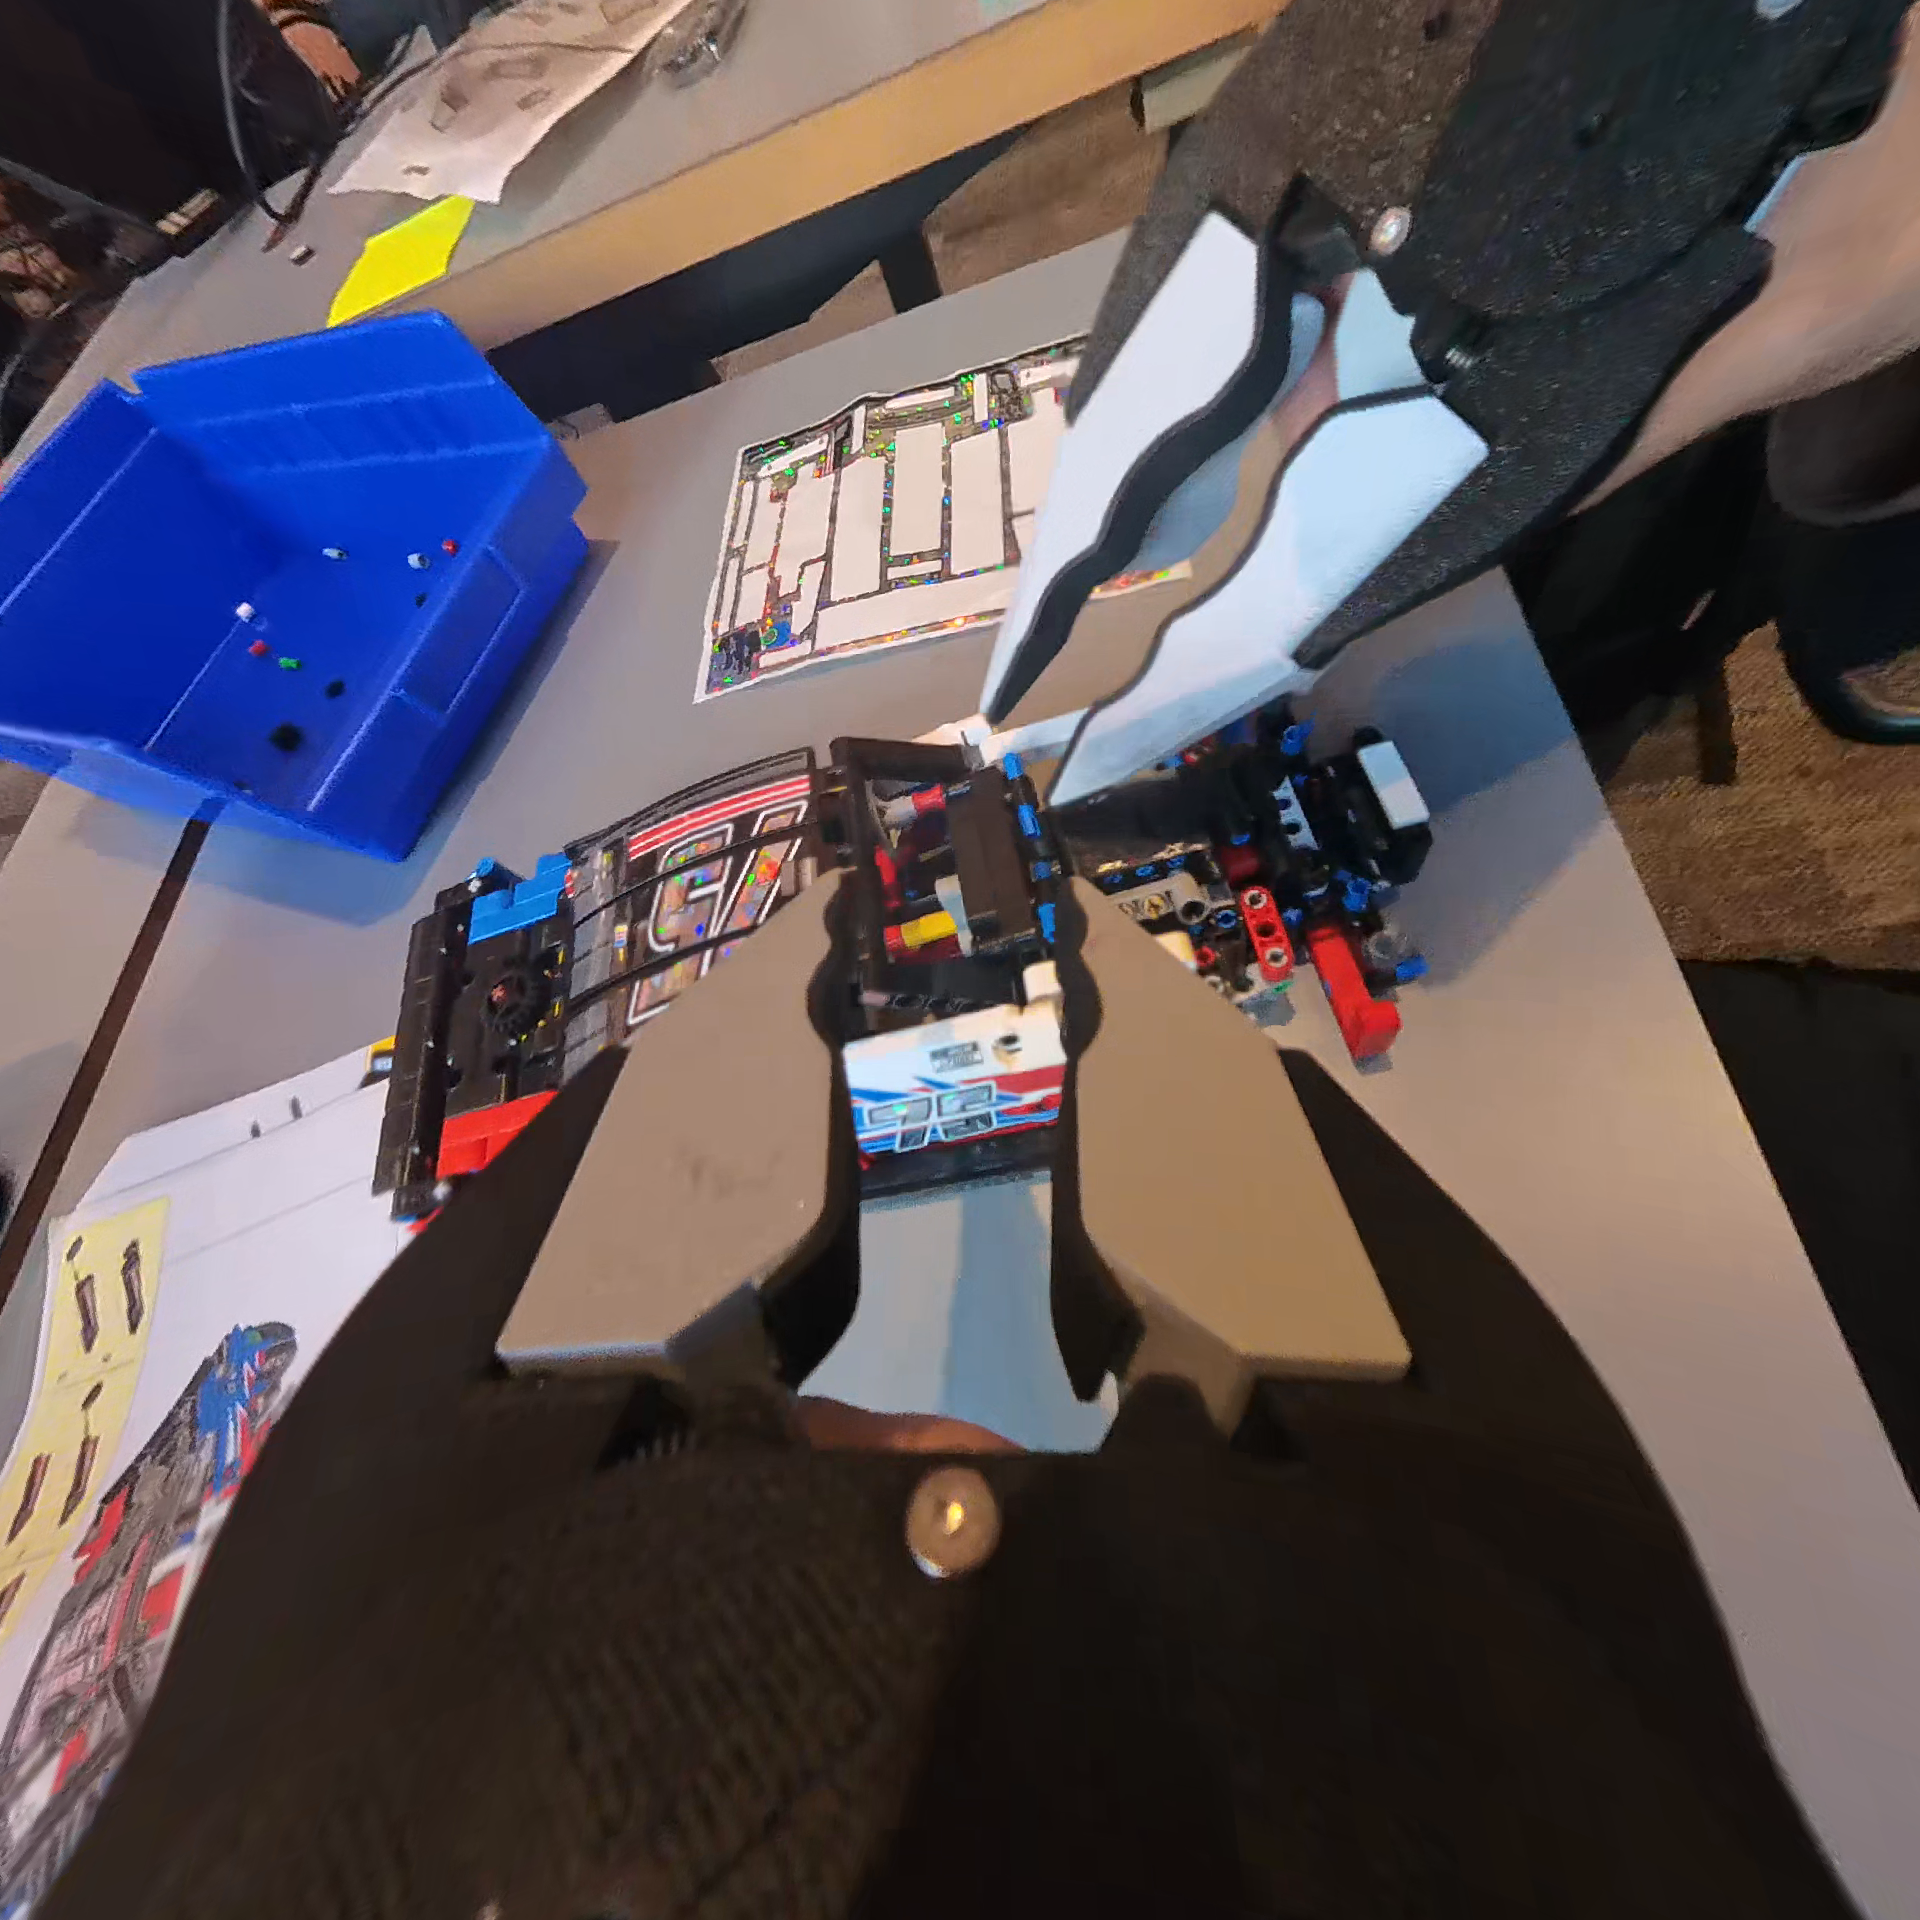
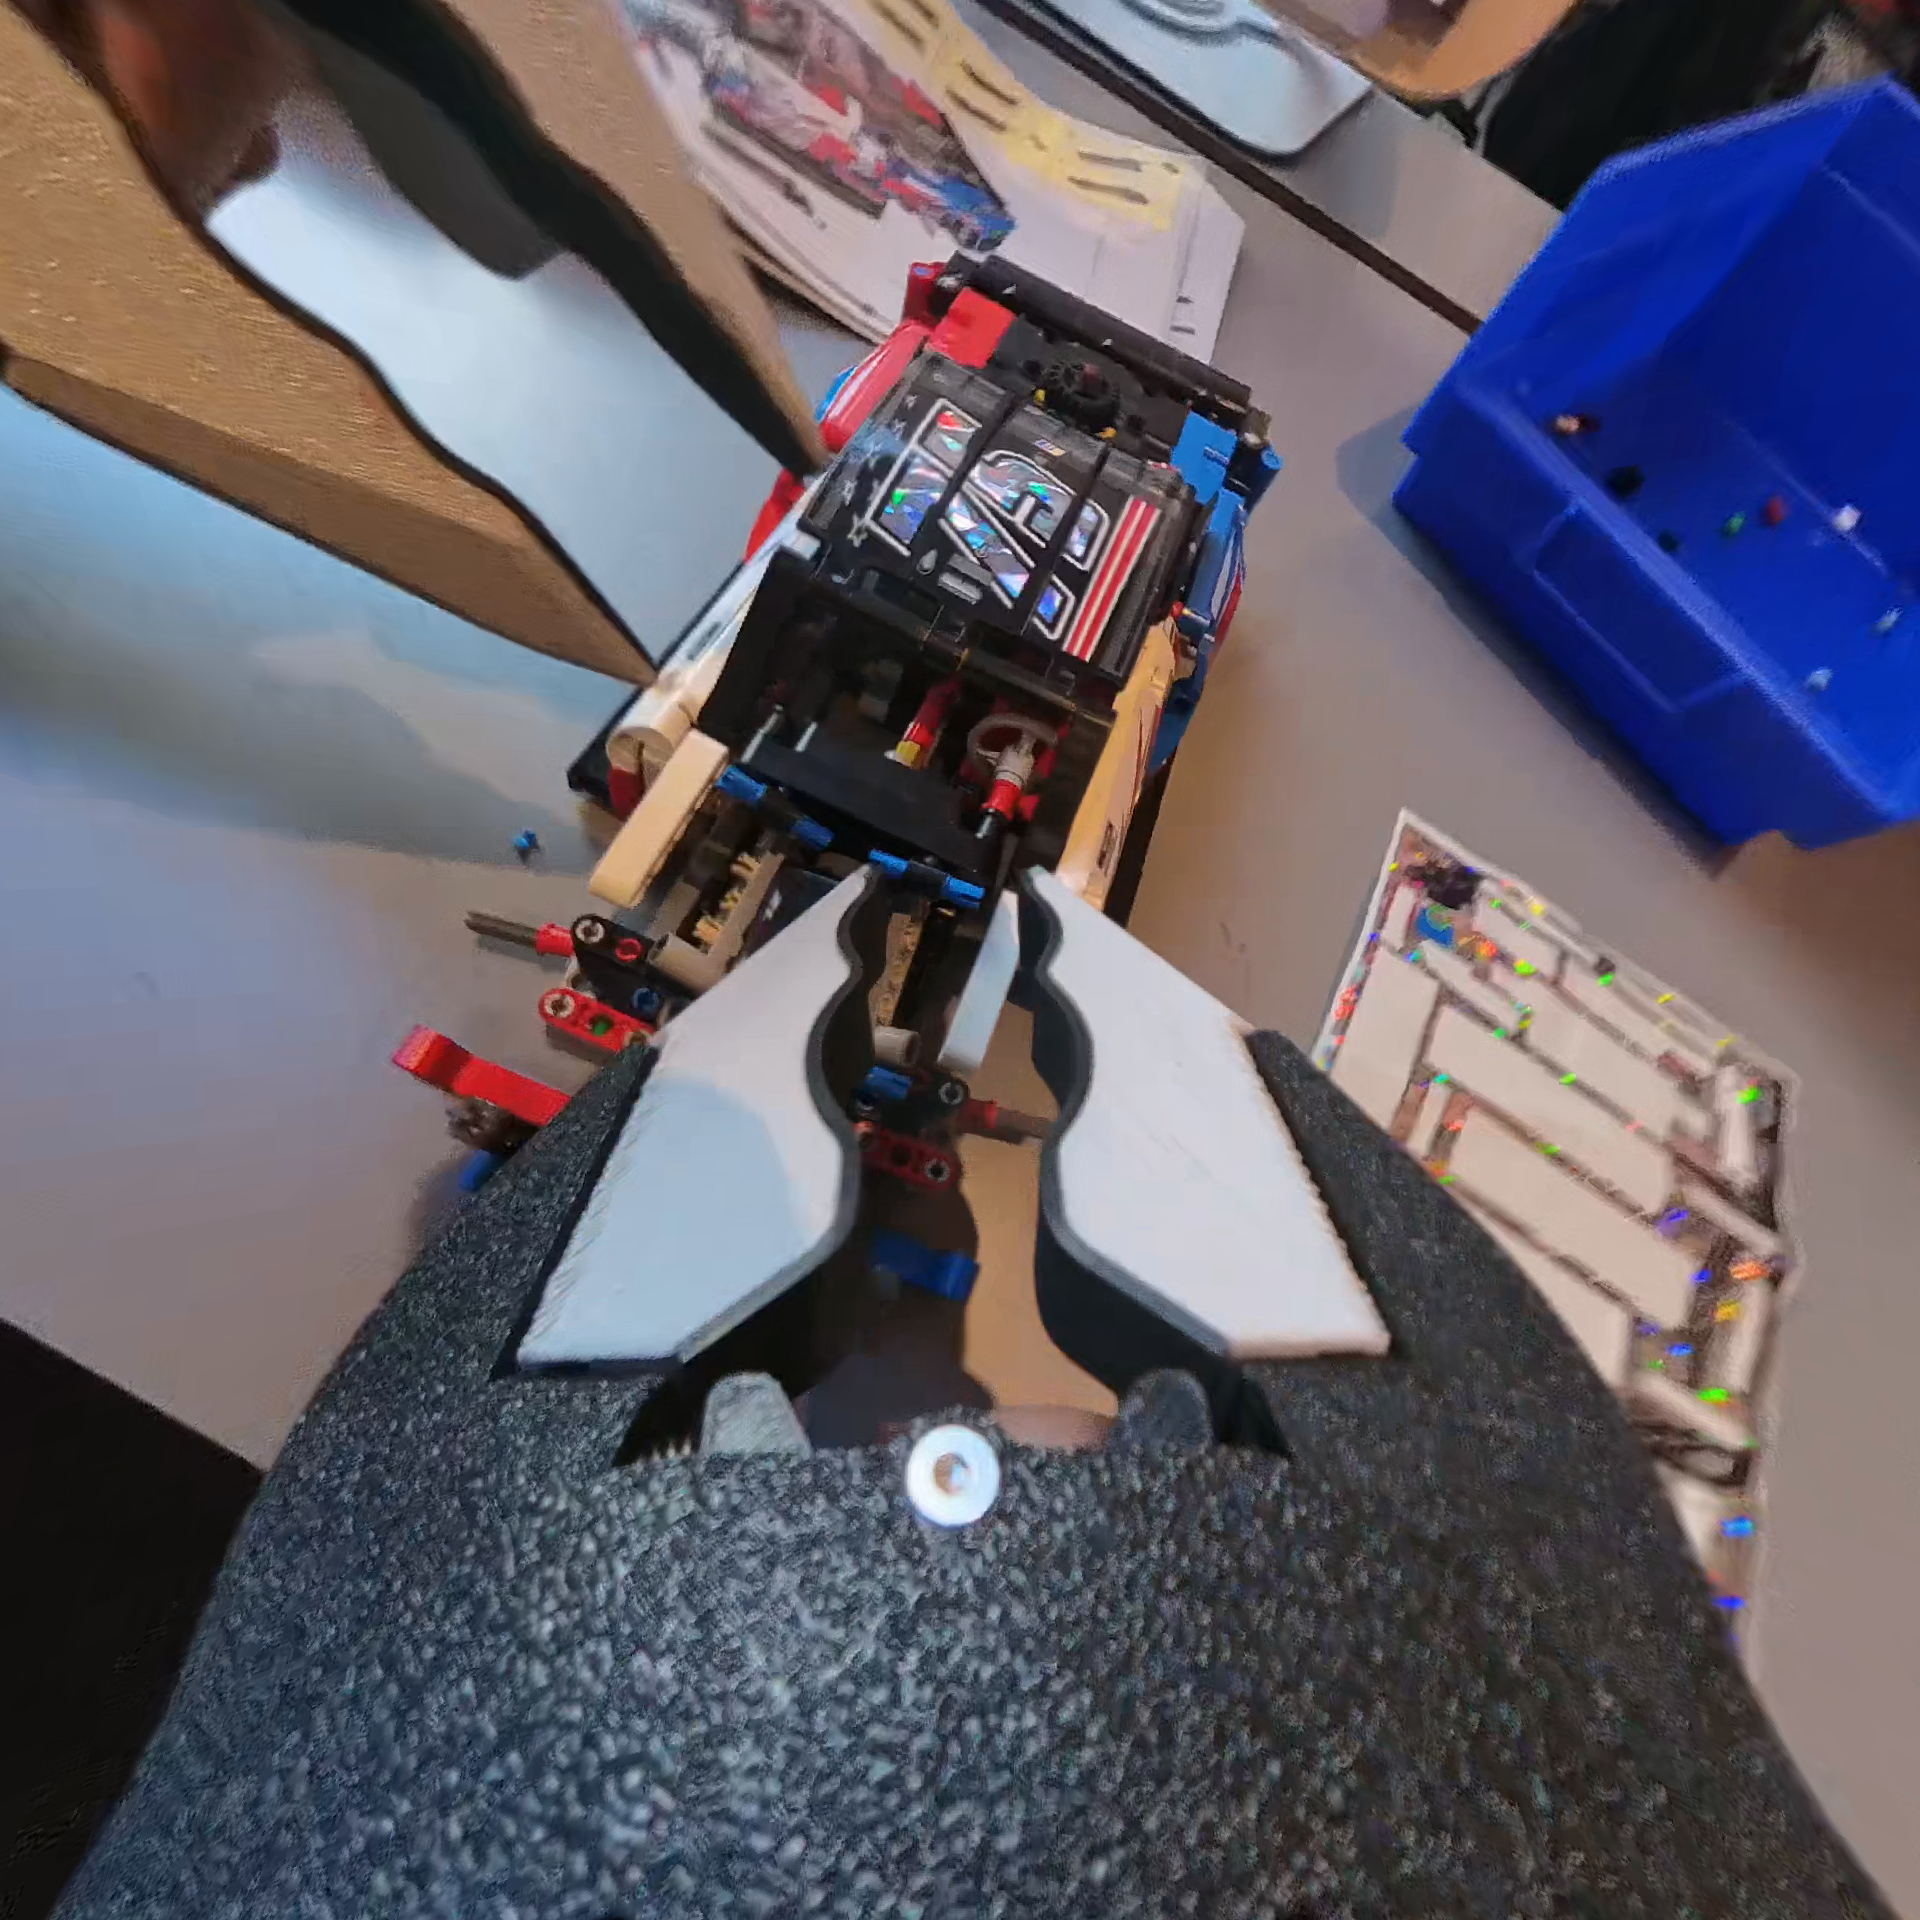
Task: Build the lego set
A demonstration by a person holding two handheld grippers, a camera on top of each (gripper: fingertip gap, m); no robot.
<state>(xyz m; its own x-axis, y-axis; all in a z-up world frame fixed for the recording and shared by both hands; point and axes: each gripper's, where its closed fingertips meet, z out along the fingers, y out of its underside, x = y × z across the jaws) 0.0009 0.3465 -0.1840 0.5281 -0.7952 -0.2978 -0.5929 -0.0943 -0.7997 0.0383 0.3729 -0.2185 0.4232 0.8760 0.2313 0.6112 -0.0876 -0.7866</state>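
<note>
While the half-built lego car lies on the grey bench with its open chassis end turned toward the right side, the two grippers work it from opposite ends, which looks like one steadying so the other can fit a part. The left gripper straddles the cabin section with its jaws parted around the body just above the white stickered side panel; I judge it is bracing the model, though whether the pads actually press the sides cannot be told. The right gripper comes in over the exposed chassis, and its jaws stand a little apart with a white beam lying against the inner face of one finger; it seems to carry that piece toward the frame of blue pins, but a firm grip cannot be confirmed. The blue bin stands well apart at the far left with a few small leftover pieces in it, kept within reach. The sticker sheet, mostly stripped, lies beyond the car, and the instruction booklet lies open by the car's far end, presumably for reference.
</note>
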